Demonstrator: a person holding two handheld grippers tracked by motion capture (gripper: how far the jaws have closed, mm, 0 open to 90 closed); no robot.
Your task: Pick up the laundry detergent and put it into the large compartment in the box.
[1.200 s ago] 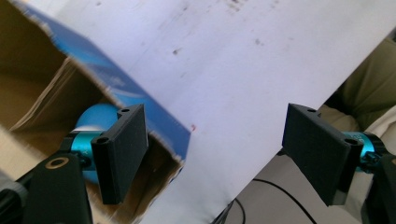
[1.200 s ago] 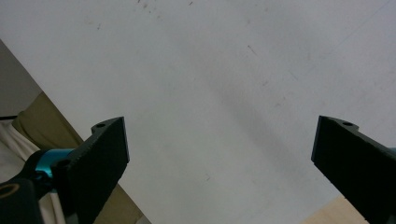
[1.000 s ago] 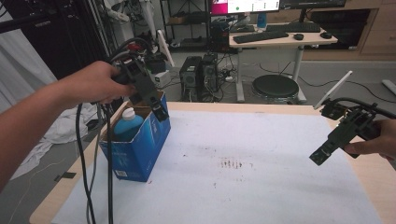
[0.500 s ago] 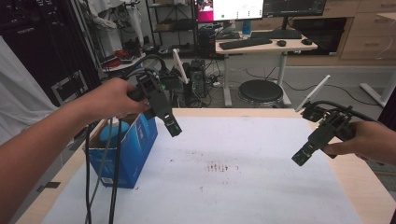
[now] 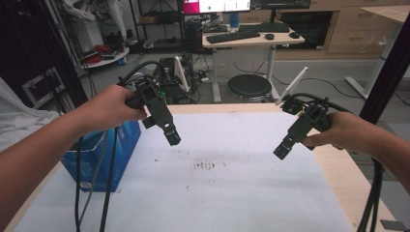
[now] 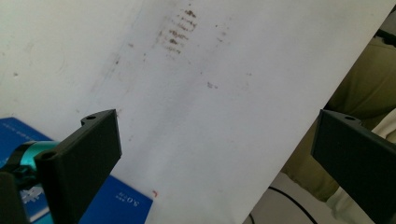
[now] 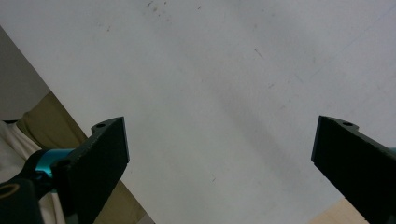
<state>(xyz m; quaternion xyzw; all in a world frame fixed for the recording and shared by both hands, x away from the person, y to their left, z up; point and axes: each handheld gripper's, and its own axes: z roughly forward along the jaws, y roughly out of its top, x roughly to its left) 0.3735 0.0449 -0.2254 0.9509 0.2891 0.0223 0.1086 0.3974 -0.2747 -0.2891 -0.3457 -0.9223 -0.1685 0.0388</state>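
With nothing between its wide-spread jaws, the left gripper (image 5: 173, 137) hung over the white sheet (image 5: 232, 193); its jaws had just been opening, and the sensible way on seemed to be keeping them apart and coming back over the blue box (image 5: 99, 157) squarely from above. That box stood just behind and below the left gripper, toward the person's left, its corner showing beside the near jaw. The right gripper (image 5: 283, 151), likewise spread and empty, hovered well apart on the far side.
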